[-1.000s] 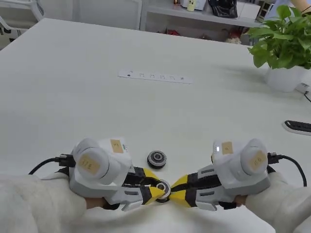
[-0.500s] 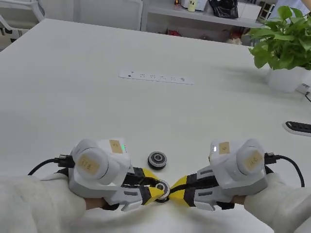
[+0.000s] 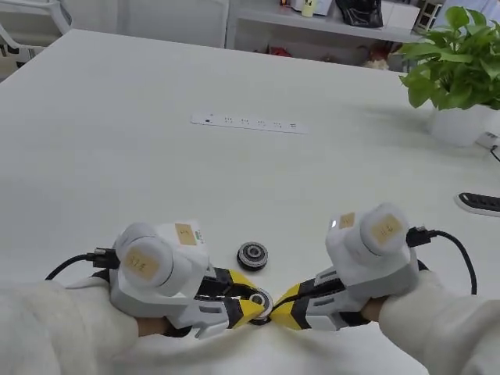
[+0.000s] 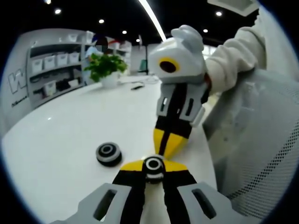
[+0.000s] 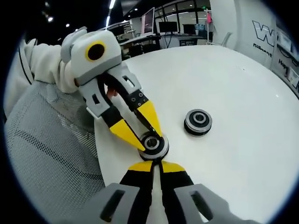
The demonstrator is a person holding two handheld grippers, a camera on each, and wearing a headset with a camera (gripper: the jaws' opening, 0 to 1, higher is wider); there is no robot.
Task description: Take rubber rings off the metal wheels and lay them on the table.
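Grips a wheel (image 3: pixel 260 301) across its rim between the yellow tips of the left tongs (image 3: pixel 251 306), clamped shut on it, face up and axle roughly upright, low over or on the bench (image 3: pixel 156 156); cannot tell which. Meets it from the opposite side with the right tongs (image 3: pixel 280 311), shut tip to tip and touching the rim facing them; cannot tell of any fold of the dark ring (image 5: pixel 163 146) pinched between those tips. Puts the wheel right at the nose of both tongs, equally near to both hands: dead ahead of the right tips in the right gripper view, wedged in the left pair in the left gripper view. Points the two tongs almost nose to nose along one line, with the axle crossing that line. Calls, most likely, for a peel back along the right tongs' own length, toward the right hand, with the left pair as anchor on the metal. Leaves a second wheel (image 3: pixel 252 255) flat on the bench just beyond both sets of tips, apart from them, dark band around it, untouched.
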